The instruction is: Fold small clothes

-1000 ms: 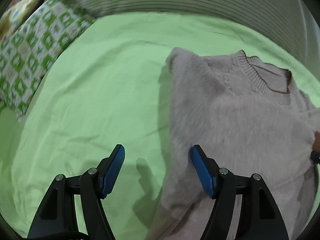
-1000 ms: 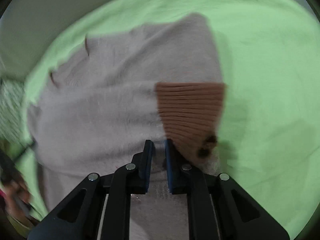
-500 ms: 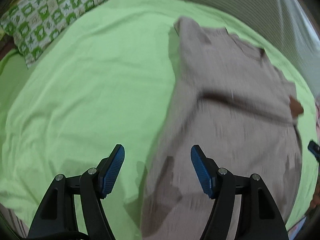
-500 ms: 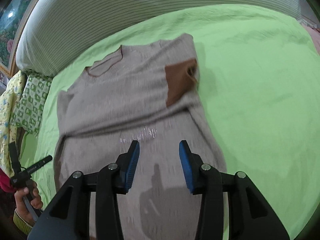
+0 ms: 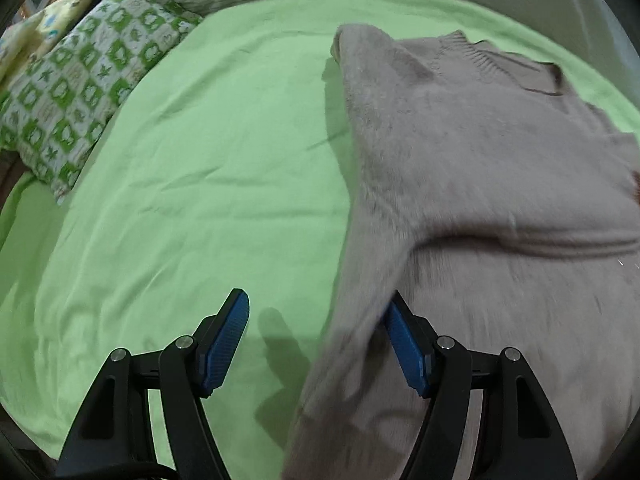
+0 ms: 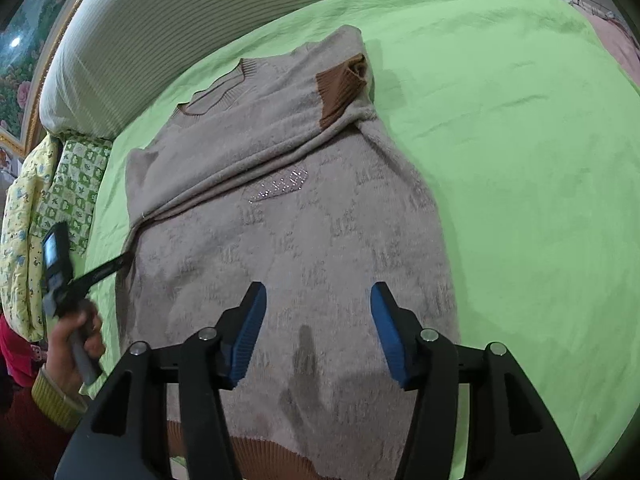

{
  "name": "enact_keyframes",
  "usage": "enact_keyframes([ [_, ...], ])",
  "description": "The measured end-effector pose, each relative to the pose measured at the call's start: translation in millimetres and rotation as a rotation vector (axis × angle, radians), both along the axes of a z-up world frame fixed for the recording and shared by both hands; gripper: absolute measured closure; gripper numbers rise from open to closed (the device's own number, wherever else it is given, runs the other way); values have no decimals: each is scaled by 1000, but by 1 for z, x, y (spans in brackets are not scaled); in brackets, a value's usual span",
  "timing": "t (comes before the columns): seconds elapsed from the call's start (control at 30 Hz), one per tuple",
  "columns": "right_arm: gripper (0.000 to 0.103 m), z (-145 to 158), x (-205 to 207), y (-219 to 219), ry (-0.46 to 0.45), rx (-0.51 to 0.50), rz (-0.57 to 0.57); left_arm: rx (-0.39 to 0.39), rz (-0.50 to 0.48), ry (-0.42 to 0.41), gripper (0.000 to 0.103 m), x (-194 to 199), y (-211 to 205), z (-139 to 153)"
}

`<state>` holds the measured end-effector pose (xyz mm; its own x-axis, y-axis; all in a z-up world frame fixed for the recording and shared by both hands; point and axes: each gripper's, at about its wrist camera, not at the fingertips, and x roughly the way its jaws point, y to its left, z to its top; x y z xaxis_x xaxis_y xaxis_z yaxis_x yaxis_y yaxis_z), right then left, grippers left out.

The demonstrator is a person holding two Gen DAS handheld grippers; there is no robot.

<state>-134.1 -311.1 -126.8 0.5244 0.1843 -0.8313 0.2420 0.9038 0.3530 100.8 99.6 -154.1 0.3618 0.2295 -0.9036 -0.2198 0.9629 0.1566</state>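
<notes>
A beige knit sweater [image 6: 304, 232] with brown cuffs and hem lies flat on the green bedsheet [image 6: 520, 140]. Both sleeves are folded across its chest, and a brown cuff [image 6: 340, 88] rests near the right shoulder. My right gripper [image 6: 318, 328] is open and empty above the sweater's lower body. In the left wrist view the sweater [image 5: 480, 200] fills the right side. My left gripper [image 5: 318, 340] is open and empty, straddling the sweater's left side edge, its right pad just above the fabric.
A green-and-white patterned pillow [image 5: 76, 92] and a yellow quilt [image 6: 20, 240] lie at the bed's left side. A striped headboard cushion [image 6: 160, 28] runs along the far edge. The person's hand holding the left gripper's handle [image 6: 76, 328] shows at the left.
My right gripper let go of the brown cuff, opened wide and pulled back toward the hem. My left gripper stayed open and shifted along the sweater's left edge.
</notes>
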Motion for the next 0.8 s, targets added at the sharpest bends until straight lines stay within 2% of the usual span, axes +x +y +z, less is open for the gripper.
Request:
enact_keyframes([
  [0.07,47,-1,-3,-7,2,0,-16,17,24,-12,36,6,3,-2],
  [0.1,47,-2,-4,-13,6,0,-33,-3,61,-21,37,4,12,-2],
  [0.2,47,-4,-10,-30,7,-4,-77,-162,177,-41,38,-11,49,-6],
  [0.27,47,-6,-11,-39,13,-6,-103,-241,196,-63,38,-18,63,-8],
  [0.37,47,-9,-10,-44,20,7,-116,-286,213,-82,38,-24,72,-4],
  [0.43,48,-8,-8,-42,14,8,-110,-372,265,-103,38,-30,84,-5],
  [0.5,47,-6,-7,-38,5,5,-93,-415,293,-116,39,-35,92,-5],
  [0.67,47,0,-7,-30,-8,-11,-66,-469,338,-117,39,-48,100,-6],
  [0.7,47,1,-5,-27,-14,-8,-53,-450,324,-107,39,-50,98,-6],
  [0.8,47,10,13,-6,-42,1,32,-326,253,-63,38,-50,83,-3],
])
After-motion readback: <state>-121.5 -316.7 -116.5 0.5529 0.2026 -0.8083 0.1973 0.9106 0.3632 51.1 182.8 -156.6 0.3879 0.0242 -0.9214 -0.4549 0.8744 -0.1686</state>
